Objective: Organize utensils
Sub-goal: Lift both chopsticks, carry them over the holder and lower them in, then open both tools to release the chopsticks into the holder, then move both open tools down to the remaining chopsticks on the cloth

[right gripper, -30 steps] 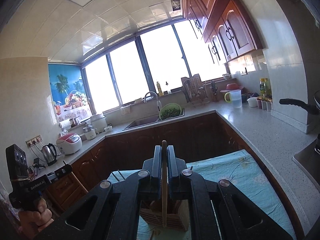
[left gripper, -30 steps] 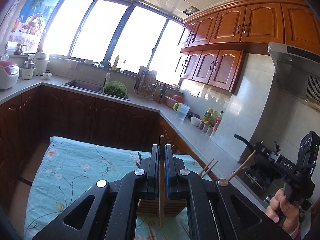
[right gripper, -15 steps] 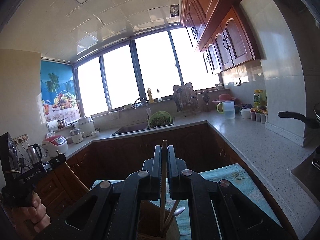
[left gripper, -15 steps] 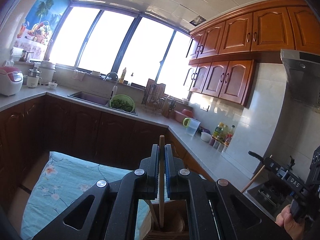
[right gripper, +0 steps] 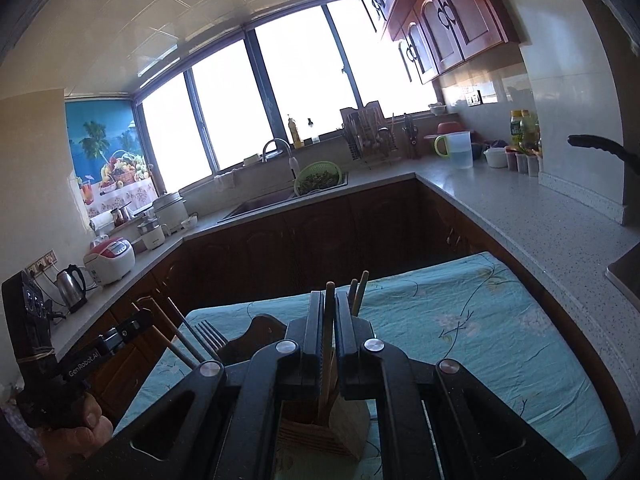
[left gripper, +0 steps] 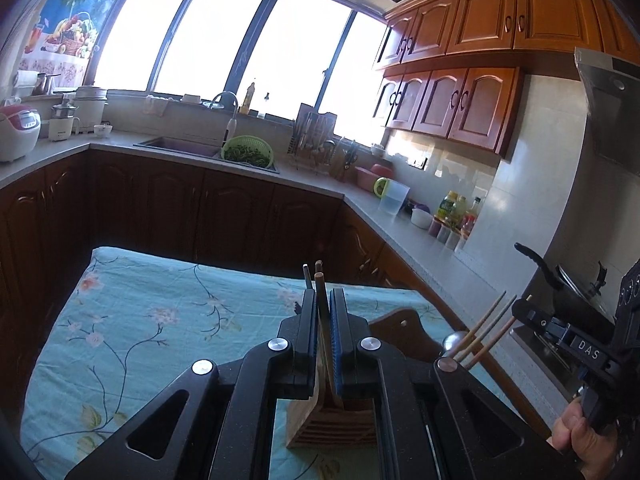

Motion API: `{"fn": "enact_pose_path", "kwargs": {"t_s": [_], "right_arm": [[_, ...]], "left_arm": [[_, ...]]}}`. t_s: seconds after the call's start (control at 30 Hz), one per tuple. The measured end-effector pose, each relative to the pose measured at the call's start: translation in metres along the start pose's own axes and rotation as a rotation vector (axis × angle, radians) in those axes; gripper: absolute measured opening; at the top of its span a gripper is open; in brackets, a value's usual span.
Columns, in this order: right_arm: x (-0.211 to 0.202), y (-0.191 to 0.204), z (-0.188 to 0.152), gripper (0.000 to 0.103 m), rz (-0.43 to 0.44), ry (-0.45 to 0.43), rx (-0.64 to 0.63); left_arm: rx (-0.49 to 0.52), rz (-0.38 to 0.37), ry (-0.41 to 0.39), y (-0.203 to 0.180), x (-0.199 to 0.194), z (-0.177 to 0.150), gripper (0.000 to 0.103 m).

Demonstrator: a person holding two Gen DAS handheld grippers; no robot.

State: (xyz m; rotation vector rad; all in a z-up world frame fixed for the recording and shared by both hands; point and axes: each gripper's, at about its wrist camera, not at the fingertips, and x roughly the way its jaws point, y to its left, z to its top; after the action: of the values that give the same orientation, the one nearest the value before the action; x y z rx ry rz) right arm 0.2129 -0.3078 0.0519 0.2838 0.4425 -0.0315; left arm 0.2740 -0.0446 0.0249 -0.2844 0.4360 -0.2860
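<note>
The left claw (left gripper: pixel 324 312) is pinching a single wooden chopstick (left gripper: pixel 320 284) between its pressed-together pads, holding it nearly upright so the lower end is pointing down into the slatted wooden holder (left gripper: pixel 332 424) directly below. The right claw (right gripper: pixel 329 316) is doing the same with a second chopstick (right gripper: pixel 329 300), its shaft running down into the holder (right gripper: pixel 324 432) — an upright grip likely chosen so each stick can drop straight into a slot without snagging.

Other utensils are already standing in the holder: in the right wrist view a fork (right gripper: pixel 210 334) and thin sticks are leaning out toward the left claw's side, and two more stick tips (right gripper: pixel 358 288) are rising just beside the gripped one. The slots look fairly crowded, so the sticks probably need to go down between their neighbours.

The holder is sitting on the floral cloth (left gripper: pixel 160 312) covering the tabletop, near its close edge, with open cloth stretching beyond it. Dark cabinets and the kitchen counter (right gripper: pixel 520 216) are standing well apart, leaving free room above for lifting clear.
</note>
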Motion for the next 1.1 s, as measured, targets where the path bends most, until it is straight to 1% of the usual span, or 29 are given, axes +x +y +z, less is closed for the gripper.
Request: {"fn": "enact_pose_path", "kwargs": {"t_s": [0.13, 0.33, 0.37, 0.4, 0.47, 0.5, 0.53, 0.57, 0.6, 0.63, 0.67, 0.7, 0.73, 0.77, 0.8, 0.83, 0.87, 0.97, 1.0, 1.1], "right_arm": [[0.000, -0.004, 0.000, 0.005, -0.002, 0.007, 0.014], [0.002, -0.005, 0.002, 0.005, -0.003, 0.011, 0.023], [0.003, -0.006, 0.002, 0.006, -0.003, 0.012, 0.025], [0.003, -0.006, 0.002, 0.010, -0.001, 0.014, 0.029], [0.002, -0.007, 0.004, 0.011, 0.008, 0.015, 0.035], [0.000, -0.007, 0.003, 0.016, 0.010, 0.010, 0.042], [-0.003, -0.008, 0.004, 0.023, 0.016, 0.001, 0.049], [-0.008, -0.007, 0.004, 0.041, 0.020, -0.011, 0.056], [-0.013, -0.008, 0.005, 0.061, 0.026, -0.028, 0.062], [-0.019, -0.008, 0.006, 0.067, 0.032, -0.049, 0.067], [-0.026, -0.009, 0.006, 0.075, 0.035, -0.070, 0.071], [-0.032, -0.010, 0.006, 0.083, 0.035, -0.087, 0.075], [-0.038, -0.010, 0.006, 0.088, 0.039, -0.098, 0.081], [-0.044, -0.011, 0.005, 0.096, 0.043, -0.110, 0.087], [-0.050, -0.011, 0.003, 0.100, 0.048, -0.122, 0.092], [-0.056, -0.012, -0.001, 0.100, 0.048, -0.128, 0.095], [-0.060, -0.011, -0.004, 0.100, 0.047, -0.129, 0.095], [-0.070, -0.012, -0.018, 0.100, 0.047, -0.110, 0.102], [-0.073, -0.012, -0.024, 0.100, 0.051, -0.099, 0.107], [-0.080, -0.014, -0.040, 0.100, 0.054, -0.060, 0.121]], "left_arm": [[-0.011, -0.001, 0.006, 0.003, -0.001, 0.013, 0.004], [-0.002, 0.003, 0.008, 0.003, -0.004, 0.019, 0.005], [-0.001, 0.003, 0.009, 0.002, -0.004, 0.020, 0.005], [0.000, 0.003, 0.011, 0.002, -0.003, 0.021, 0.005], [-0.005, 0.001, 0.020, 0.004, -0.005, 0.019, 0.005], [-0.013, 0.002, 0.026, 0.006, -0.007, 0.018, 0.010], [-0.021, -0.002, 0.023, 0.007, -0.010, 0.019, 0.018], [-0.025, 0.001, 0.016, 0.009, -0.014, 0.018, 0.023], [-0.027, 0.007, 0.010, 0.009, -0.018, 0.017, 0.035], [-0.027, 0.008, 0.002, 0.009, -0.022, 0.016, 0.043], [-0.026, 0.011, -0.004, 0.009, -0.027, 0.015, 0.045], [-0.022, 0.016, -0.005, 0.008, -0.032, 0.014, 0.050], [-0.021, 0.024, -0.004, 0.007, -0.037, 0.009, 0.057], [-0.023, 0.028, -0.006, 0.007, -0.042, 0.006, 0.061], [-0.029, 0.030, -0.008, 0.007, -0.049, 0.001, 0.063], [-0.035, 0.034, -0.006, 0.008, -0.055, -0.004, 0.069], [-0.042, 0.041, -0.001, 0.009, -0.061, -0.008, 0.073], [-0.061, 0.048, 0.011, 0.011, -0.078, -0.022, 0.073], [-0.066, 0.059, 0.020, 0.011, -0.083, -0.026, 0.075], [-0.075, 0.077, 0.043, 0.011, -0.101, -0.040, 0.076]]}}
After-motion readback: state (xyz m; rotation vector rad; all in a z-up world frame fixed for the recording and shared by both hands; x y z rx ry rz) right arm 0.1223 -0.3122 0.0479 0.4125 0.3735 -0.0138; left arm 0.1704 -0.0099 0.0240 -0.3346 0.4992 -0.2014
